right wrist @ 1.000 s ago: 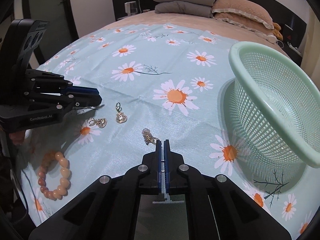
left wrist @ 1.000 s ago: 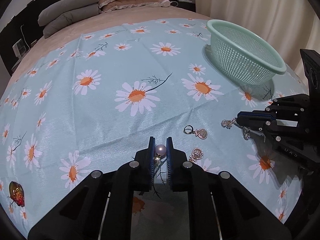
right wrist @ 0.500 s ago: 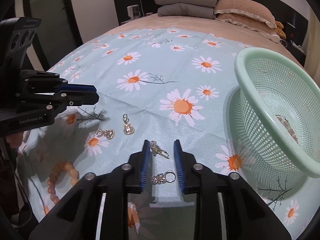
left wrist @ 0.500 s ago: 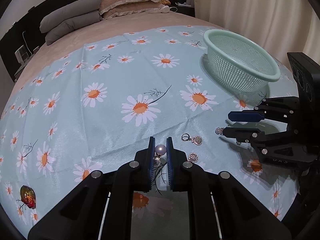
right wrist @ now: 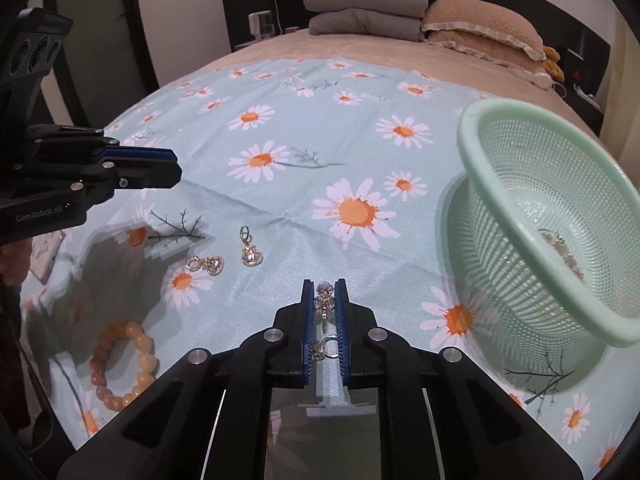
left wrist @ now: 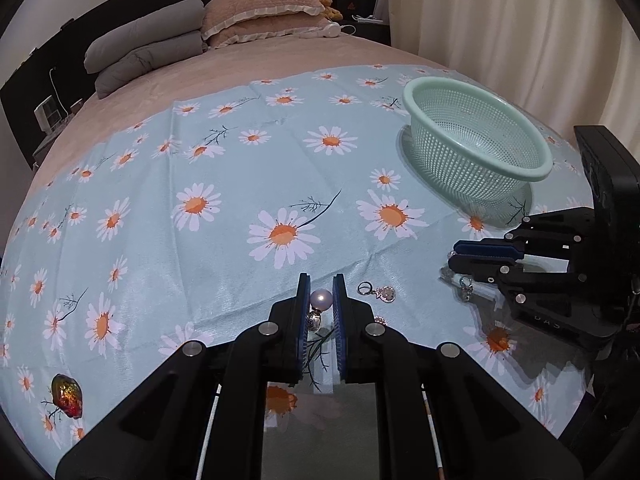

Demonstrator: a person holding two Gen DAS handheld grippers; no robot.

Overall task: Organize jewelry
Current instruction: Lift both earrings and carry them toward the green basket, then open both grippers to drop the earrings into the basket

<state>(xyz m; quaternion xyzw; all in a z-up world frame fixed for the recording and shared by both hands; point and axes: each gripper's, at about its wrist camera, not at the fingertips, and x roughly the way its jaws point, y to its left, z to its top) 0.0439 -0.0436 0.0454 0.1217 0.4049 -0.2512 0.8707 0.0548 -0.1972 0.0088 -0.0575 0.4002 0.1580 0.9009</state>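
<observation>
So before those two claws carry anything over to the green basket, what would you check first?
1. Left gripper clamped on pearl earring: ok.
2. Right gripper closed on crystal earring: ok by the look of it.
3. Second small piece between the right fingers, gripped or loose: cannot tell.
4. Basket upright, mouth open: ok.
5. Route to basket free of obstacles: ok.

The left tongs (left wrist: 321, 289) pinch a pearl earring (left wrist: 321, 299) (pale, round) above the daisy-print cloth (left wrist: 224, 248).
</observation>
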